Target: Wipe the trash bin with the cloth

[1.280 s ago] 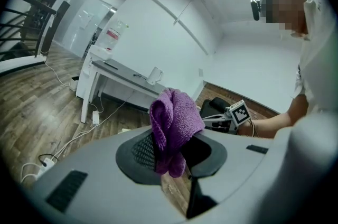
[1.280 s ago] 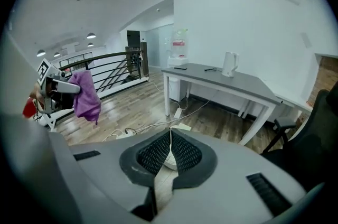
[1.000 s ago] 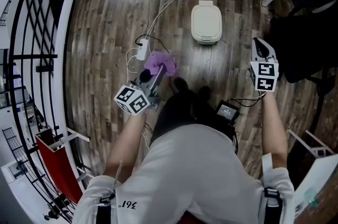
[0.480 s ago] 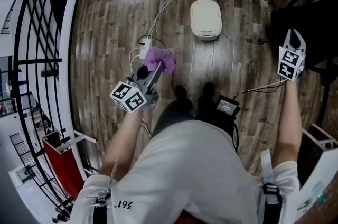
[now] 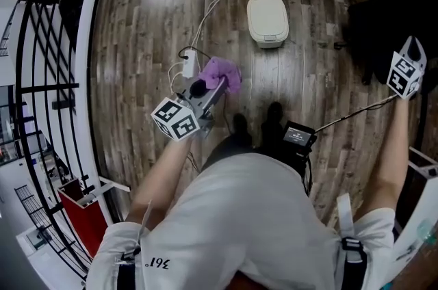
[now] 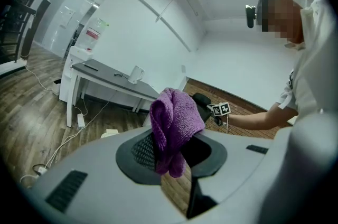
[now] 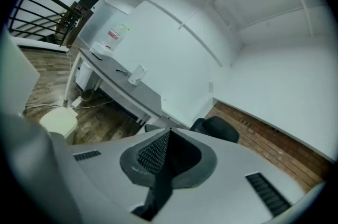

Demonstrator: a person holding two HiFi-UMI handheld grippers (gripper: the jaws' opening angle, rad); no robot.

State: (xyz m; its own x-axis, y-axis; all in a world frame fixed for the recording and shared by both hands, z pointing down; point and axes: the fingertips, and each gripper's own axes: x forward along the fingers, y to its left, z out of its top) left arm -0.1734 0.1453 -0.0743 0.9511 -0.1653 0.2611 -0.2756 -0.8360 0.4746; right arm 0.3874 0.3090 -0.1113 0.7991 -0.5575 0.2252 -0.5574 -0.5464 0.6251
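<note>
The left gripper [image 5: 216, 83] had its jaws drawn narrow on a fold of the purple cloth [image 6: 174, 121], and most of the fabric bunched above the pads with a tail hanging below. From the head view the cloth sat at about eleven o'clock from the person's feet. The cream trash bin [image 5: 267, 20] stood lid-down on the wood floor, well apart from the cloth at roughly one o'clock from it. The right gripper [image 5: 413, 44] was out at three o'clock, jaws fully together on nothing, and far from the bin.

No wiping contact had been made. The main risk looked to be the grip: only a small pinch of cloth seemed caught, though the bunching hid how deep it went, so a drag across the lid could pull it free. The bin also stood unbraced, and with the right gripper so far off, a firm push might slide it across the boards or tip it. A power strip [image 5: 186, 66] and its cable lay just beside the cloth's path and could snag the hanging tail.
</note>
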